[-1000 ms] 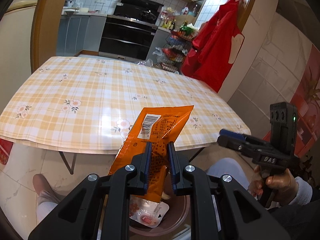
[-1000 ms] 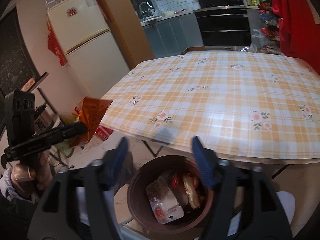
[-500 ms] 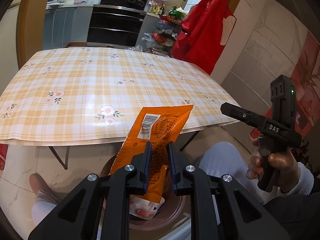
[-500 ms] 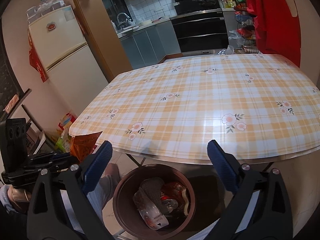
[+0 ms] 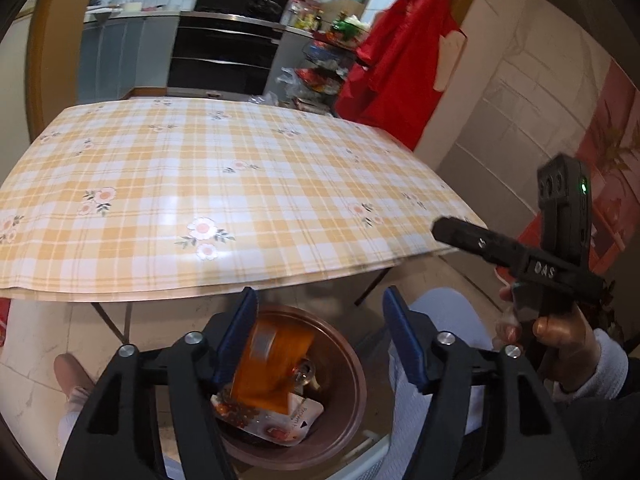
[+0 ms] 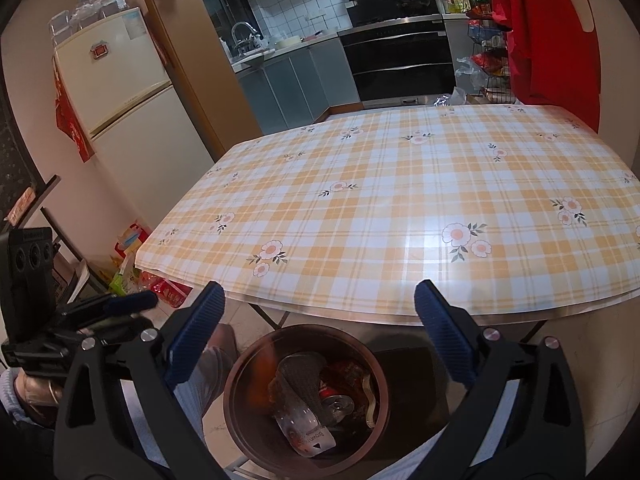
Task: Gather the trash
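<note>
Nearby, checked table (image 5: 224, 184) overhangs bin (image 5: 352, 364)

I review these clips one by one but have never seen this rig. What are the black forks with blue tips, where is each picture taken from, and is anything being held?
No robot here: a person holds a two-finger tool in each hand, with a camera on each looking along its fingers. In the left view, the left gripper has just been opening its jaws; the blurred orange wrapper is loose between them, falling into the brown bin below. The right gripper is open and empty over that bin. The checked table shows nothing on it.
</note>
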A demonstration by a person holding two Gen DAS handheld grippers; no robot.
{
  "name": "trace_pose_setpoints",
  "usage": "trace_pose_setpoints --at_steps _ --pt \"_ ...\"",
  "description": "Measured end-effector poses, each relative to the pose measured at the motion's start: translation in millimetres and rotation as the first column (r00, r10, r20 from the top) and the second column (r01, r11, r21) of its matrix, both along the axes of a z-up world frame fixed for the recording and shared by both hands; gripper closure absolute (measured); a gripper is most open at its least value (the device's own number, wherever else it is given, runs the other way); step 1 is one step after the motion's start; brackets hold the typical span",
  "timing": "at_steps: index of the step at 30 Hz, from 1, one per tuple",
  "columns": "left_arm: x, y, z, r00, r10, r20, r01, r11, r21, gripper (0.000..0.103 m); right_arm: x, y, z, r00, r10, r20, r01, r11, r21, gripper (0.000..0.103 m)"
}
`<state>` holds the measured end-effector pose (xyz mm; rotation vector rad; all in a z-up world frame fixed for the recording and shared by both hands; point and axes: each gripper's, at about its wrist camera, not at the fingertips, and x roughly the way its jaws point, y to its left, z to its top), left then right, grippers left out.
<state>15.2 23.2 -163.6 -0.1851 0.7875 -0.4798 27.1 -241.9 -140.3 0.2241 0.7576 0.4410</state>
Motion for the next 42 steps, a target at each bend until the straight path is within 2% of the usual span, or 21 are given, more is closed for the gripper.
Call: trace_pose_setpoints --at_steps 3,7,11,15,23,26,30,37,42 --pt "-1.2 6.6 2.7 0.998 0.066 0.025 -0.066 0.997 0.029 0.023 0.4 2.7 -1.2 1.000 0.003 -0.003 -0.003 1.000 -0.012 0.009" --pt "-0.9 11.6 4.2 0.993 0.115 0.033 -0.117 0.991 0.057 0.013 -1.1 6.9 -2.1 1.000 0.006 0.004 -0.006 0.999 -0.041 0.006" --pt "-0.2 10.4 4.9 0.990 0.130 0.046 -0.134 0.986 0.095 0.010 -2.9 11.1 -0.7 1.000 0.013 0.014 -0.012 0.998 -0.069 0.006" --pt "-1.9 11.6 9.8 0.981 0.179 0.073 -0.188 0.972 0.143 0.006 -3.4 12.7 1.5 1.000 0.011 0.020 -0.009 0.997 -0.082 0.006" --pt "-0.6 17.1 35.3 0.963 0.219 0.155 -0.244 0.955 0.168 0.006 -1.7 15.3 25.1 0.997 0.004 0.071 0.005 0.992 -0.124 0.006" --pt "1.9 22.1 49.8 0.956 0.224 0.187 -0.254 0.954 0.157 0.006 1.9 16.8 43.8 0.995 0.008 0.104 0.008 0.988 -0.153 0.006" --pt "4.2 25.8 79.7 0.937 0.221 0.270 -0.276 0.943 0.188 0.006 7.0 16.8 75.3 0.987 0.001 0.162 0.031 0.980 -0.198 0.006" --pt "11.3 33.0 127.7 0.907 0.225 0.356 -0.307 0.932 0.192 0.006 8.6 10.8 122.2 0.970 -0.021 0.241 0.072 0.976 -0.206 0.006" --pt "13.0 30.4 147.8 0.889 0.224 0.399 -0.324 0.923 0.206 0.006 5.9 6.1 138.3 0.964 -0.038 0.262 0.092 0.976 -0.196 0.006"
